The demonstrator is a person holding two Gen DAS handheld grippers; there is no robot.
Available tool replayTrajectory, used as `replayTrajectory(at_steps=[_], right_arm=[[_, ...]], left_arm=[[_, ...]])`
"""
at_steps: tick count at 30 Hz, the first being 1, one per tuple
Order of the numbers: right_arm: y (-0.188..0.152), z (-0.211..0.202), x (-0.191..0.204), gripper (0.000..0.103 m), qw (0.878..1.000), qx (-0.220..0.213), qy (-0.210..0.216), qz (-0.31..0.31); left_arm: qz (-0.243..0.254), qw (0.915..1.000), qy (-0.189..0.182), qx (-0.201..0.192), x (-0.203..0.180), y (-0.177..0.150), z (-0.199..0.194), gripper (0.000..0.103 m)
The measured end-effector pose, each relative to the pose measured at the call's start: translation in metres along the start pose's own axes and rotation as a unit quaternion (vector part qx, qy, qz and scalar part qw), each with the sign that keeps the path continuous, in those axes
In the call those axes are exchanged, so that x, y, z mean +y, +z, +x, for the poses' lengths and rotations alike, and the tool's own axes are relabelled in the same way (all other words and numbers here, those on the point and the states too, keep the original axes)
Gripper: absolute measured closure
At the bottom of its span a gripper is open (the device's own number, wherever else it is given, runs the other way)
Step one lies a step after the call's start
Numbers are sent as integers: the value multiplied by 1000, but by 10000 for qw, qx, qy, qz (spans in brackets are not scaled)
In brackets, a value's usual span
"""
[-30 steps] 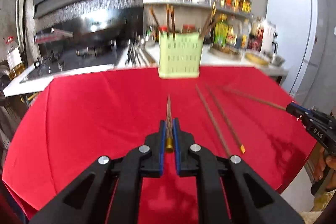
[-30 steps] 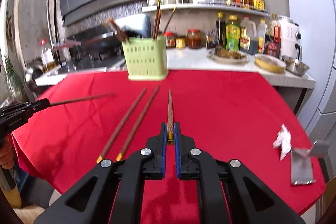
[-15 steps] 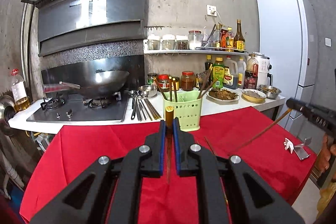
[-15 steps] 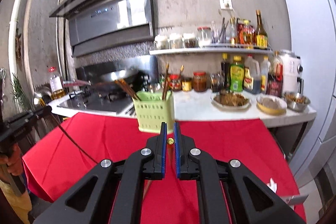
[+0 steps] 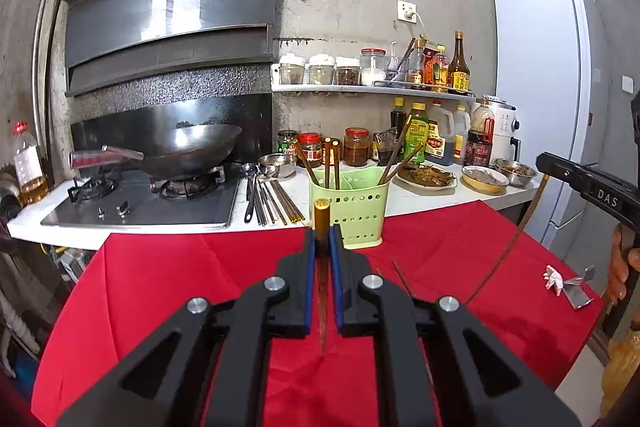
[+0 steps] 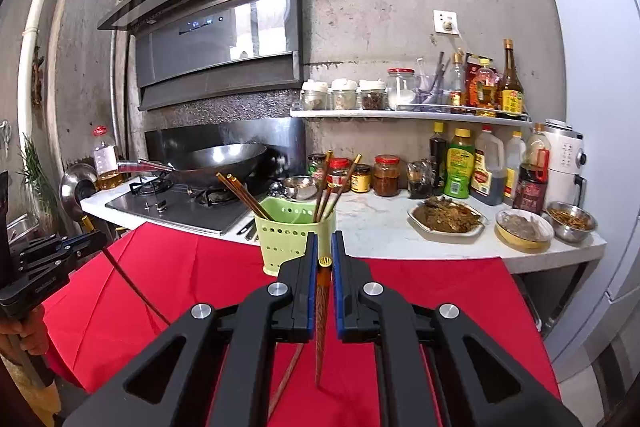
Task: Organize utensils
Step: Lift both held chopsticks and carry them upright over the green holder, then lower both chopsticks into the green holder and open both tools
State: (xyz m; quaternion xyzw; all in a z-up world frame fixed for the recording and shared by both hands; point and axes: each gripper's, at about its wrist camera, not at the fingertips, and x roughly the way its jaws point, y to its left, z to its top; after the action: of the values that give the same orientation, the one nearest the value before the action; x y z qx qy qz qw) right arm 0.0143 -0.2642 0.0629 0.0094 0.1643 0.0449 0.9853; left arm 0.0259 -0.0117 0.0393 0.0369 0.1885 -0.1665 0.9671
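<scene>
Left gripper [image 5: 320,239] is clamped on a chopstick [image 5: 322,291], gold cap up, tip pointing down at the red cloth [image 5: 168,267]. Right gripper [image 6: 324,247] grips a second chopstick [image 6: 321,323] the same way, cap showing between the blue pads.

Landmark: the green holder [image 5: 349,207], standing at the far edge of the cloth against the counter [image 5: 420,199]. It holds several chopsticks leaning against its rim.

Change from one second ago: both held chopsticks then lay level, pointing at the holder; both now hang near upright, and both cameras have tilted up to take in the hood and shelf. Over the last half second the left view has altered little.

Two loose chopsticks [image 5: 402,277] lie on the cloth just in front of the holder, partly hidden by the left gripper. A wok [image 5: 188,147] sits on the stove left of the holder.
</scene>
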Motion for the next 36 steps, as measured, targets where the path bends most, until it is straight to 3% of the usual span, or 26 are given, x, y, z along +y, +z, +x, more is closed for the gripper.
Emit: replayTrajectory(at_steps=[4,12,19,27,32,36], right_arm=[[-15,25,0,96,9990,382,191,99],[-66,53,9,96,9934,1133,138,-86],[-77,50,15,97,9914,1293,88,-160],[-42,69,13,97,9935,1107,200,-158],[6,96,12,97,9974,639,292,-171],[42,123,14,97,9990,273,269,-233]], left_arm=[[-68,9996,44,287,2,-14,22,96],[-107,9944,17,1053,2,-55,54,96],[-66,9939,-2,1101,-2,-62,53,97],[78,9968,-153,786,-6,-23,70,97],[145,9975,-474,511,-9,23,97,97],[329,9982,-463,216,-15,58,124,97]])
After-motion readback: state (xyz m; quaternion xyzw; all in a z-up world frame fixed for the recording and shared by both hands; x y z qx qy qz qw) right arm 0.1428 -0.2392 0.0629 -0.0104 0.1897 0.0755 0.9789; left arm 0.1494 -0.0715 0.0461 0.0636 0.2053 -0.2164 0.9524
